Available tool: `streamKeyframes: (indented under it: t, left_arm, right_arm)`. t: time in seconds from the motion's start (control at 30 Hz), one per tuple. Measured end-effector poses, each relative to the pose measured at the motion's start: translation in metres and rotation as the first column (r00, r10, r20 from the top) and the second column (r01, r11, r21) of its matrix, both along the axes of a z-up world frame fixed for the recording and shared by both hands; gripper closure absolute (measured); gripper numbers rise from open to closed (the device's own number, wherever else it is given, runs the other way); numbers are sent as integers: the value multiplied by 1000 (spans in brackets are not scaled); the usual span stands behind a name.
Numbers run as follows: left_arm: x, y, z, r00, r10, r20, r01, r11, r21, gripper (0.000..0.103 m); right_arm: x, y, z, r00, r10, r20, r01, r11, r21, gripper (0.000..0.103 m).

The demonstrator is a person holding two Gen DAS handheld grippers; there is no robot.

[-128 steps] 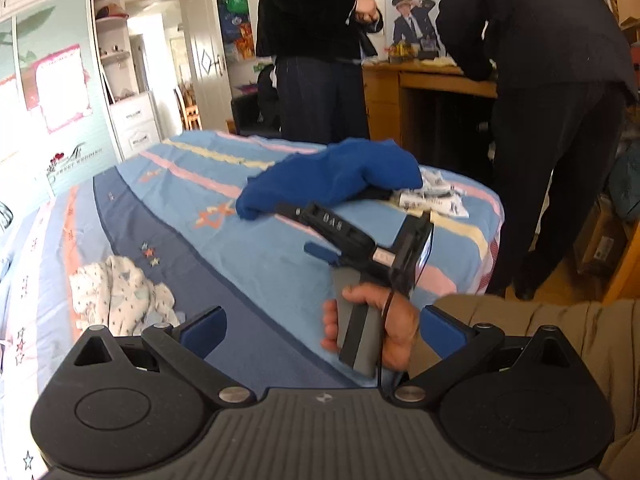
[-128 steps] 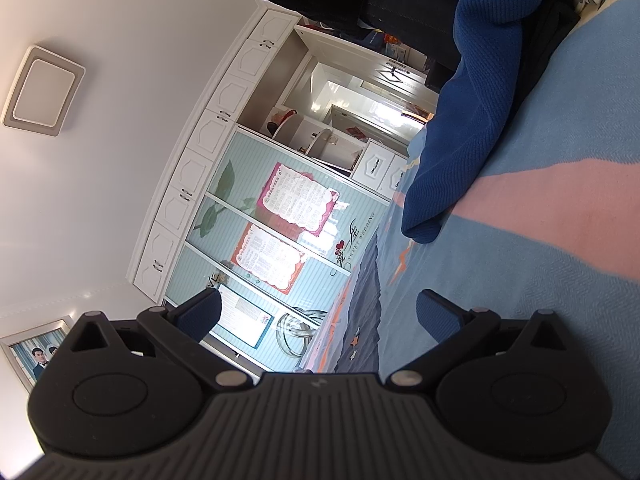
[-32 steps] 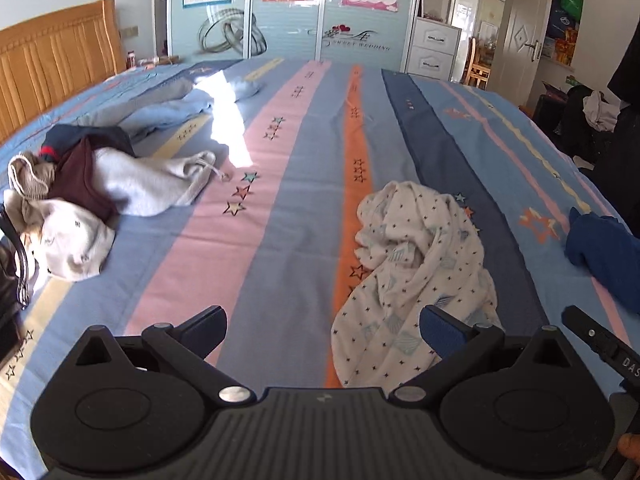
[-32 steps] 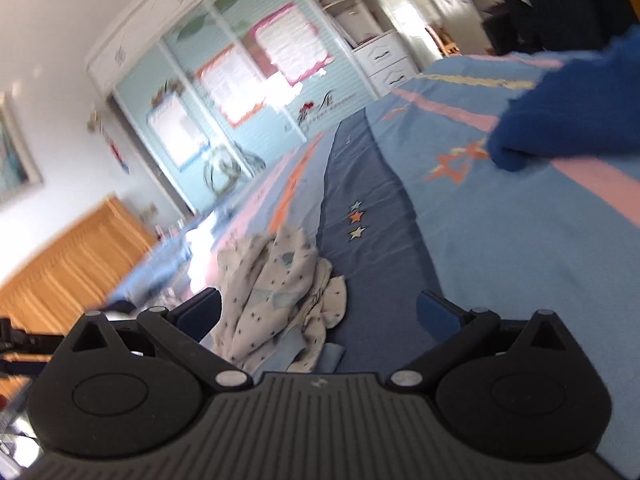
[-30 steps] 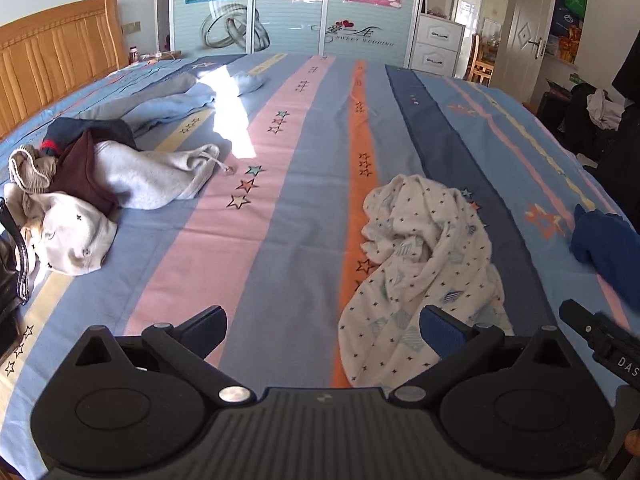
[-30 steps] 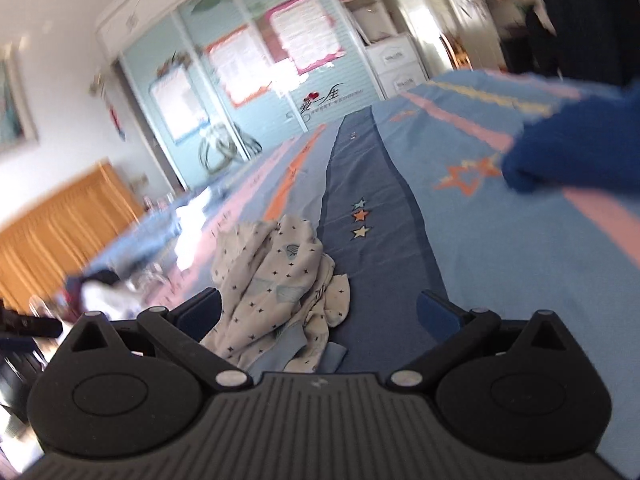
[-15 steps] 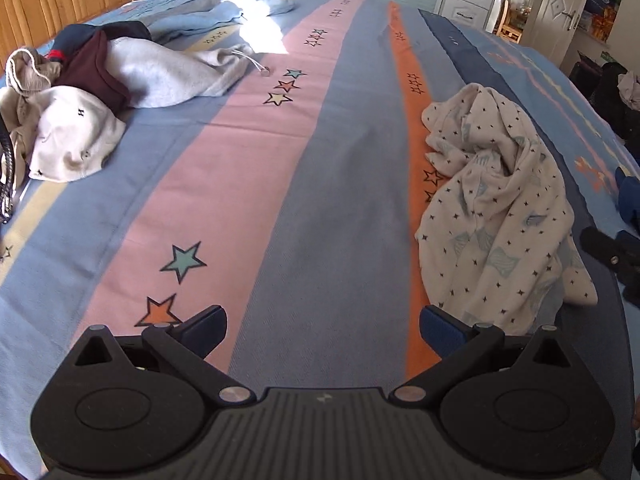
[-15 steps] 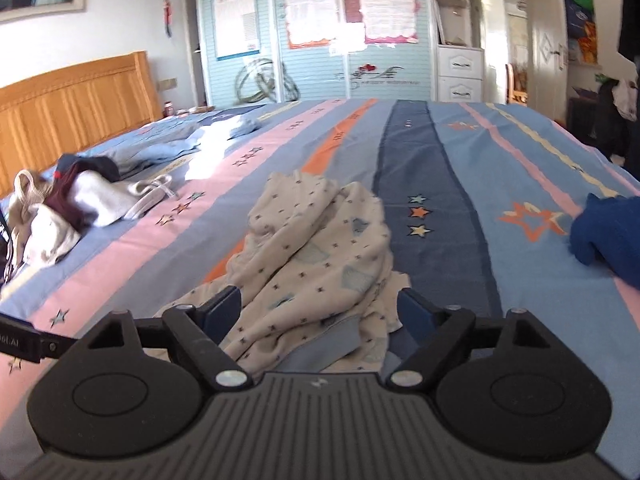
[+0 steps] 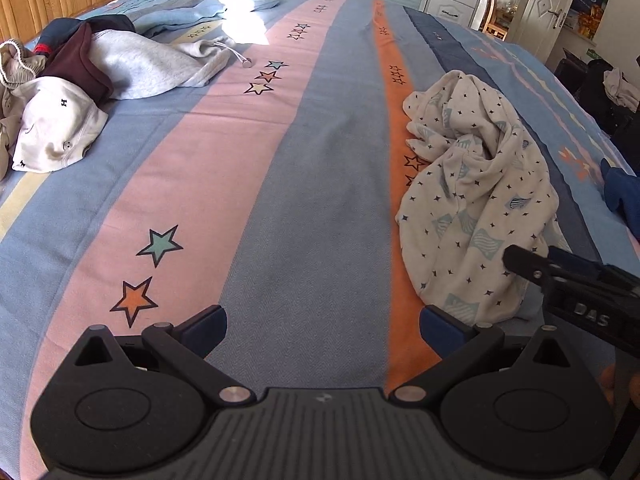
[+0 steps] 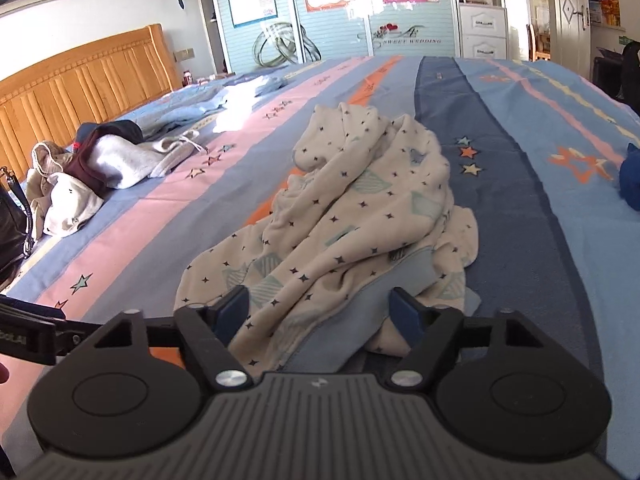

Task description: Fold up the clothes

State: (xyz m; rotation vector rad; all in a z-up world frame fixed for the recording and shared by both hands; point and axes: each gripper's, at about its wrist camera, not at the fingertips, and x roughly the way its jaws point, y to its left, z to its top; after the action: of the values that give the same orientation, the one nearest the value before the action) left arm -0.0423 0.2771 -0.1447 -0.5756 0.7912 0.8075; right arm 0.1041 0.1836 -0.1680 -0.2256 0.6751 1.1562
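From the left wrist view, the left gripper (image 9: 322, 322) hangs with its fingers spread wide over a bare grey-blue stripe of the striped bedspread (image 9: 224, 184), gripping nothing. The star-print white garment (image 9: 476, 192) lies crumpled just right of it, on the orange stripe. Only this view shows the right gripper (image 9: 536, 266) from outside, its dark finger poking in against the garment's near right edge. Far left of the garment sits a clothes pile (image 9: 80, 80); a blue garment (image 9: 624, 200) lies at its right.

From the right wrist view, the right gripper (image 10: 320, 306) is spread open, its fingertips (image 10: 232, 306) straddling the garment's (image 10: 352, 216) near edge and pale blue hem, not clamped. Beyond the garment stand a wooden headboard (image 10: 80, 84) and a wardrobe (image 10: 340, 8); a black bag (image 10: 12, 224) sits far left.
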Motion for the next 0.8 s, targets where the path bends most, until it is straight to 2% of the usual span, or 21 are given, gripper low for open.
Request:
streamKeyframes:
  t: [0.07, 0.17, 0.23, 0.3, 0.4, 0.53, 0.6, 0.67, 0.8]
  left_arm:
    - [0, 0, 1, 1000, -2, 0, 2, 1000, 0, 1]
    - [-1, -1, 2, 1000, -4, 0, 4, 1000, 1, 1]
    - [-1, -1, 3, 1000, -5, 0, 5, 1000, 1, 1]
    - [-2, -1, 3, 1000, -6, -3, 6, 1000, 1, 1]
    - [-2, -2, 3, 1000, -11, -5, 11, 1000, 0, 1]
    - [-4, -4, 4, 1000, -24, 1, 24, 1000, 5, 1]
    - [-6, -5, 5, 1000, -25, 12, 25, 1000, 6, 1]
    - [-10, -4, 7, 1000, -12, 24, 12, 1000, 5, 1]
    - [-16, -4, 11, 999, 1, 43, -2, 1000, 12, 1]
  right_arm:
    - [0, 4, -3, 1000, -4, -2, 4, 1000, -15, 46]
    - [0, 7, -5, 1000, -18, -4, 17, 1000, -20, 49]
    - [1, 6, -4, 999, -29, -13, 29, 999, -16, 57]
    - [5, 6, -3, 999, -41, -29, 40, 999, -14, 72]
    - [11, 4, -3, 996, -44, -73, 44, 999, 0, 78]
    - [17, -2, 3, 986, -48, -161, 59, 996, 64, 84]
    - [23, -8, 6, 965, -12, -262, 47, 991, 128, 86]
    - [30, -15, 7, 929, 37, -368, 38, 980, 194, 86]
    - [36, -31, 9, 858, 115, -500, 41, 956, 289, 87]
